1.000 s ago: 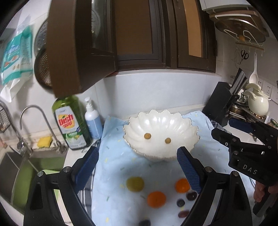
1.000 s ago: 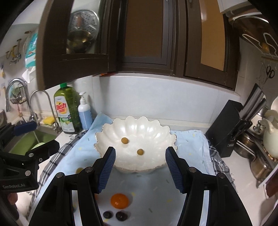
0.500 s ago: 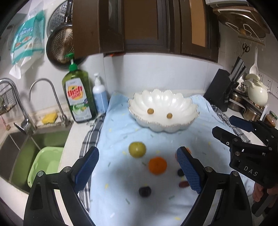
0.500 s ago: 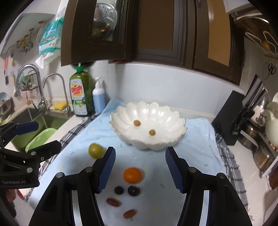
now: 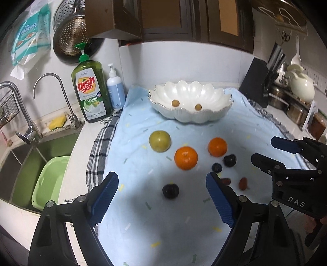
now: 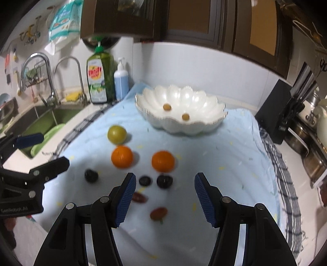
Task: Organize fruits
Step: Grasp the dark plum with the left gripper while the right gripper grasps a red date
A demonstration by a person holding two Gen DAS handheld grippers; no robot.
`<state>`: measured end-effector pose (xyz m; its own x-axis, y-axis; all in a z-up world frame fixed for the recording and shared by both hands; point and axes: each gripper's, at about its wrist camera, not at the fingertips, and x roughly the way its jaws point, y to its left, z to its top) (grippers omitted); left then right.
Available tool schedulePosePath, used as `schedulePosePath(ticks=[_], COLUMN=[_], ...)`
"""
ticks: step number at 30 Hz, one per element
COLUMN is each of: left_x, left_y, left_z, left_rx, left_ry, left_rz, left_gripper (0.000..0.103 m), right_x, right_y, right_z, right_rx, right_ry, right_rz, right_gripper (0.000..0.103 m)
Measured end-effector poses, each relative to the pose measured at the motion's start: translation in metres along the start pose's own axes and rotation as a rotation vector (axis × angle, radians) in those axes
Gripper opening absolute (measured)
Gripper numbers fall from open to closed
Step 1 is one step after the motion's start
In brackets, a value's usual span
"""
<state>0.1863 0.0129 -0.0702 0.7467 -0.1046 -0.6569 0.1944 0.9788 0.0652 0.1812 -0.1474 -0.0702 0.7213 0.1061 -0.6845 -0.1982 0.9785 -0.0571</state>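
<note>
Left tool (image 5: 161,197) released, jaws just narrowing, dark plum (image 5: 170,190) between them, untouched. Right tool (image 6: 164,191) released, empty. Bowl (image 5: 204,117) beyond both, ready to receive fruit.

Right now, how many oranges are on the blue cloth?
2. One orange lies mid-cloth just right of the green fruit; the other orange sits further right, above the dark fruits. None seems hidden.

White tiled wall (image 5: 184,61), dark wooden cabinets (image 5: 184,18), steel sink (image 5: 24,155)

White bowl (image 5: 190,102), speckled pale-blue cloth (image 5: 163,214)
</note>
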Motion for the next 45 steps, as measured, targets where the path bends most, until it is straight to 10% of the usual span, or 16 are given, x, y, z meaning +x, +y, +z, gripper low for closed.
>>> schedulePosePath(ticks=[19,45], left_x=[0.050,0.085], left_y=[-0.021,-0.011], left_z=[-0.022,-0.028], left_rx=[0.053,0.018], left_ry=[0.081,0.148], left_rz=[-0.024,-0.021], left_gripper=[0.066,0.029], right_x=[0.033,0.061], right_y=[-0.004,0.001], right_z=[-0.038,-0.044], right_rx=[0.036,0.026], right_ry=[0.113,0.177], right_rz=[0.063,0.083], right_gripper=[0.059,0.024])
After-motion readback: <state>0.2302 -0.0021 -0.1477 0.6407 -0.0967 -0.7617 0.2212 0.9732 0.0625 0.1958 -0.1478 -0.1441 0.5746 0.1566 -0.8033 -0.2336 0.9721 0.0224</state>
